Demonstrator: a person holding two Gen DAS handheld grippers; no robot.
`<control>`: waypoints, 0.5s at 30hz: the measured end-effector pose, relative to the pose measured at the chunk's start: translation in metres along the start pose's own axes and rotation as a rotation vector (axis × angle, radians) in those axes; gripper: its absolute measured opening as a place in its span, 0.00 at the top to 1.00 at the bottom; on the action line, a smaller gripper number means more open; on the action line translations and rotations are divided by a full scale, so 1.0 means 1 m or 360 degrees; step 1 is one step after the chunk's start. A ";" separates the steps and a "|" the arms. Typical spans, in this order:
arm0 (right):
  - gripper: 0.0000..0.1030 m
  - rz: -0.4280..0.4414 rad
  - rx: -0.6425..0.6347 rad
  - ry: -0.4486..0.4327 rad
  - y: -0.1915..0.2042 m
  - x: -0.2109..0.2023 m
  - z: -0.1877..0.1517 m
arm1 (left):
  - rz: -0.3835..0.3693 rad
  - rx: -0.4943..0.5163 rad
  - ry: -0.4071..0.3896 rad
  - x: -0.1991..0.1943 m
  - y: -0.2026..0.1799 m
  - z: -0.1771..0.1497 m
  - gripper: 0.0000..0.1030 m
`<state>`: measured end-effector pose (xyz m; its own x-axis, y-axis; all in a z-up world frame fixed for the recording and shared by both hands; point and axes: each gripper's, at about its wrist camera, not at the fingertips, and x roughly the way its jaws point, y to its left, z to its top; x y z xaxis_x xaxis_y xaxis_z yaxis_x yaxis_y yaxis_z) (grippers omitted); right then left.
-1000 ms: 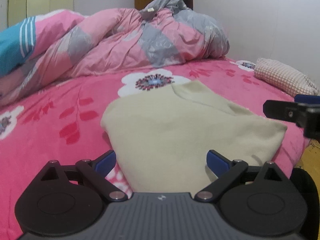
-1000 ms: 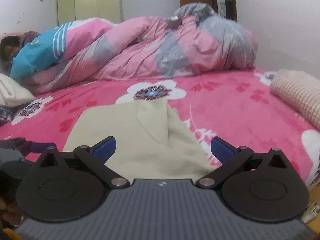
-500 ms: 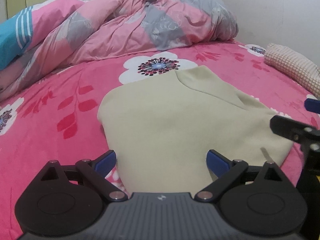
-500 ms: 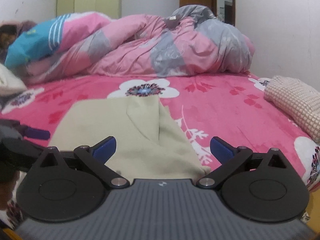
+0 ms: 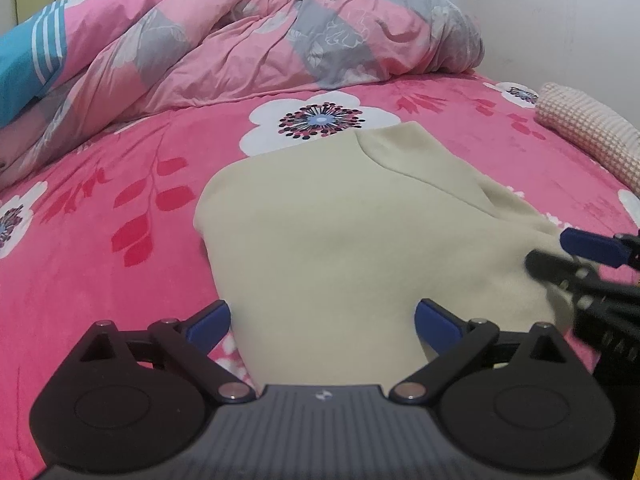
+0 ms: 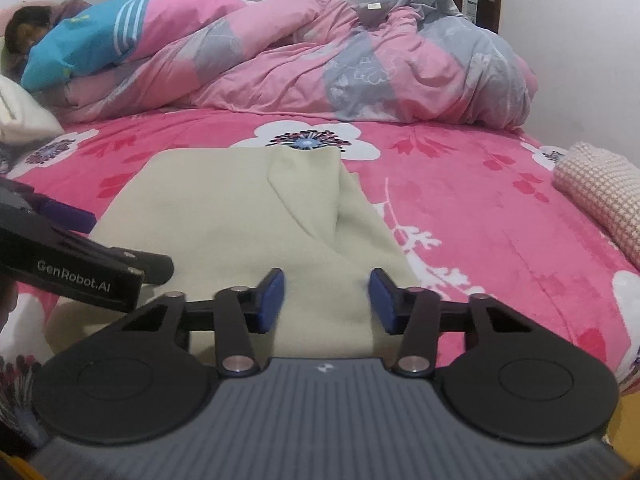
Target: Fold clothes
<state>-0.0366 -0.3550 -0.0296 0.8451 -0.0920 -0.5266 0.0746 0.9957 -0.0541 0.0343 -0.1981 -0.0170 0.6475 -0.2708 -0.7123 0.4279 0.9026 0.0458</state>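
On the pink bed [image 6: 480, 184], the cream garment's [image 6: 224, 216] near hem is now being closed on by the right tool [image 6: 326, 300], spread a second ago, while the left tool [image 5: 322, 320] is kept spread, so a fold lift is likely next.

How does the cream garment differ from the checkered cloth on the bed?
The cream garment is plain and smooth; the checkered cloth has a small waffle-like check. The garment lies flat in the middle of the pink bed sheet; the cloth is bunched at the bed's right edge. Both rest on the sheet.
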 end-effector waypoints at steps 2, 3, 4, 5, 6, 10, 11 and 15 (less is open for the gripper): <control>0.73 0.0023 0.0035 -0.0025 -0.004 -0.004 0.006 | 0.0002 -0.0001 0.0001 0.000 0.000 0.000 0.03; 0.74 0.0032 0.0047 -0.0039 -0.006 -0.006 0.008 | 0.0002 -0.0004 0.0003 0.001 0.000 0.000 0.03; 0.75 0.0034 0.0048 -0.0054 -0.007 -0.007 0.011 | 0.0003 -0.0006 0.0004 0.001 -0.001 0.000 0.03; 0.77 0.0032 0.0038 -0.0068 -0.006 -0.008 0.013 | 0.0004 -0.0006 0.0006 0.001 -0.001 0.000 0.03; 0.77 0.0030 0.0027 -0.0083 -0.006 -0.008 0.015 | 0.0005 -0.0005 0.0007 0.001 -0.001 0.001 0.03; 0.80 0.0062 0.0018 -0.0102 -0.006 -0.005 0.020 | 0.0008 -0.0006 0.0014 0.002 -0.002 0.001 0.02; 0.80 0.0070 0.0017 -0.0103 -0.006 -0.004 0.021 | 0.0008 -0.0007 0.0015 0.002 -0.002 0.001 0.02; 0.81 0.0110 0.0045 -0.0065 -0.007 0.007 0.018 | 0.0010 -0.0009 0.0020 0.002 -0.002 0.001 0.02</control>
<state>-0.0211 -0.3630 -0.0176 0.8695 -0.0235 -0.4934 0.0301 0.9995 0.0054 0.0357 -0.2007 -0.0180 0.6425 -0.2608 -0.7205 0.4202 0.9062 0.0467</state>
